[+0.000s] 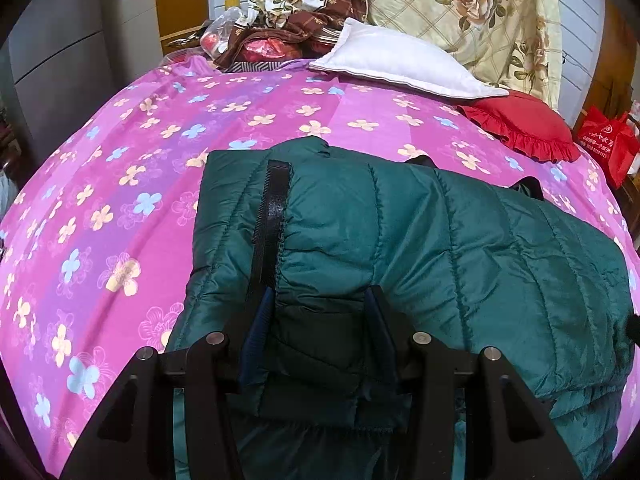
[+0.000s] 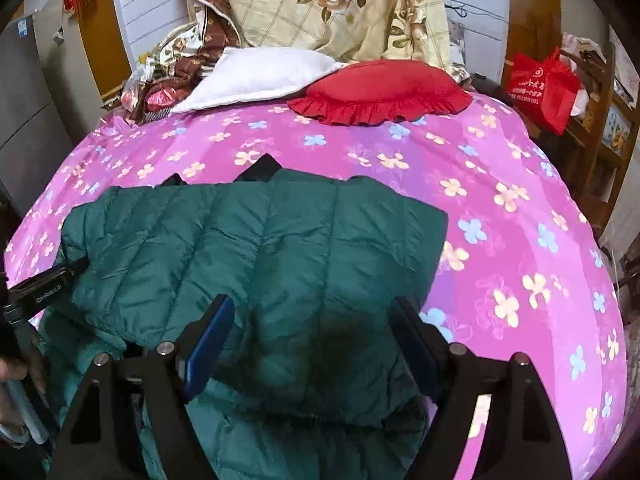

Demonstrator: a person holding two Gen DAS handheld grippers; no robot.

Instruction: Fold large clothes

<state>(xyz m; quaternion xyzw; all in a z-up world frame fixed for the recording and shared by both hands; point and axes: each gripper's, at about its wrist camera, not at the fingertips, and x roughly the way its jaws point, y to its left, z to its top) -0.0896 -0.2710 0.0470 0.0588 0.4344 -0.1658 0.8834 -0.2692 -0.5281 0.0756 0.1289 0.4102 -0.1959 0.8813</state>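
A dark green quilted jacket (image 1: 440, 240) lies folded over on the pink flowered bed cover (image 1: 120, 200), its black zipper strip (image 1: 272, 216) running along the left fold. My left gripper (image 1: 318, 316) is shut on a thick fold of the jacket's near edge, blue pads pressing the fabric from both sides. In the right wrist view the same jacket (image 2: 248, 248) spreads across the bed cover (image 2: 520, 240). My right gripper (image 2: 310, 328) stands open just above the jacket's near right part, its pads well apart and gripping nothing. A black finger (image 2: 72, 268) of the left gripper shows at the jacket's left edge.
A white pillow (image 1: 400, 64) and a red frilled cushion (image 1: 528, 128) lie at the bed's far end, with a heap of patterned bedding (image 1: 288, 20) behind. A red bag (image 2: 544, 84) stands off the bed's far right. A person's hand (image 2: 16, 372) shows at the left edge.
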